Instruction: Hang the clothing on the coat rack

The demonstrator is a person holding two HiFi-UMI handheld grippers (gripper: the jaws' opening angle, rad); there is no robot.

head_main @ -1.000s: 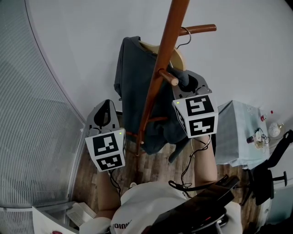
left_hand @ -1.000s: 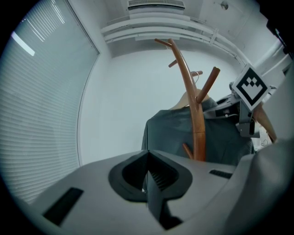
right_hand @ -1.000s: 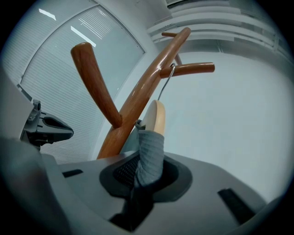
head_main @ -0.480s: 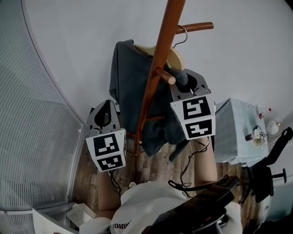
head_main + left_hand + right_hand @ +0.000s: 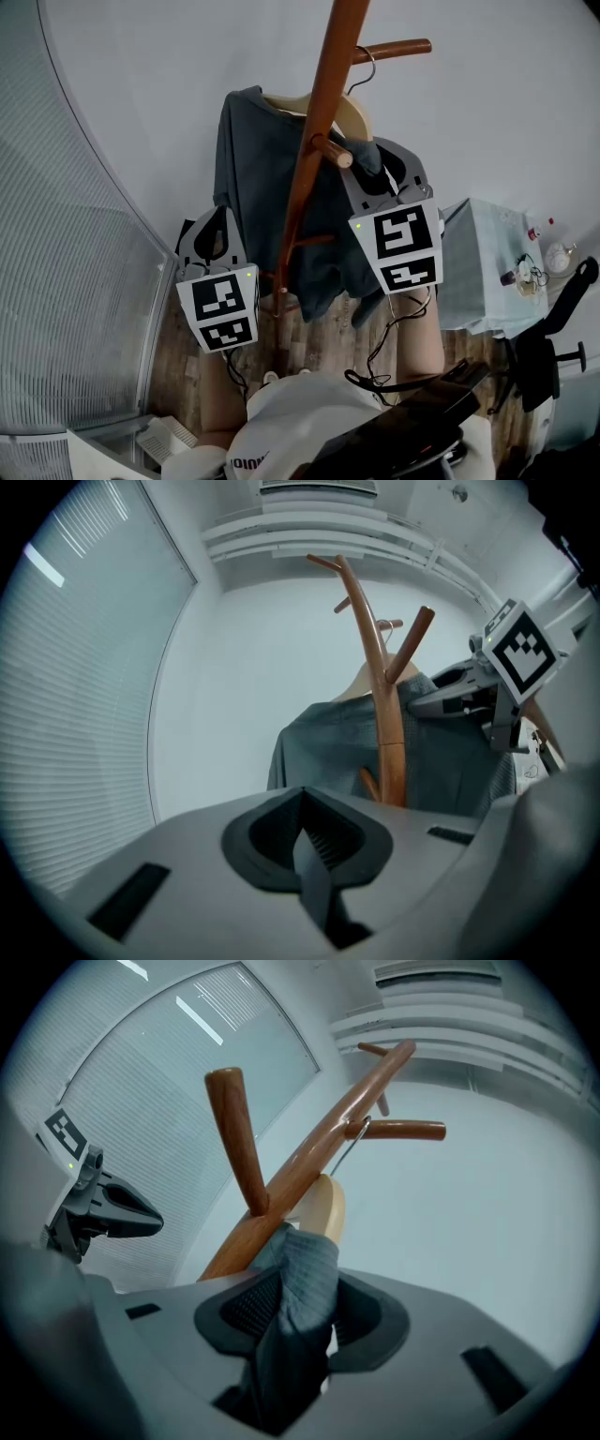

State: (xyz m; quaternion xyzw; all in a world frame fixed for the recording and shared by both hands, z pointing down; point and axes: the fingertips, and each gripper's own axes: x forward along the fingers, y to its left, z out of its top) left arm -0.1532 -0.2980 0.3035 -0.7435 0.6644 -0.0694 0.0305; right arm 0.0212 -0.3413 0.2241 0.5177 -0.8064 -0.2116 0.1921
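A dark grey shirt [image 5: 253,169] hangs on a pale wooden hanger [image 5: 354,114], whose wire hook [image 5: 352,1143] sits over a peg of the brown coat rack [image 5: 314,141]. My right gripper [image 5: 380,171] is at the shirt's right shoulder. Its jaws are opening, and a fold of the shirt [image 5: 302,1274] still lies loosely between them. In the right gripper view [image 5: 291,1321] the hanger end [image 5: 326,1208] shows just beyond the fold. My left gripper [image 5: 214,236] hangs lower left of the rack, apart from the shirt [image 5: 328,752]. It [image 5: 309,855] is shut with nothing in it.
Window blinds [image 5: 66,281] curve along the left. A table under a pale cloth [image 5: 478,262] with small bottles stands at the right, with a black chair [image 5: 553,347] beside it. The white wall lies behind the rack. Wooden floor [image 5: 319,342] shows below.
The right gripper's jaws have spread at the shirt's shoulder, loosening their hold on the fold. The shirt and hanger have settled slightly leftward on the rack. The left gripper has barely moved.
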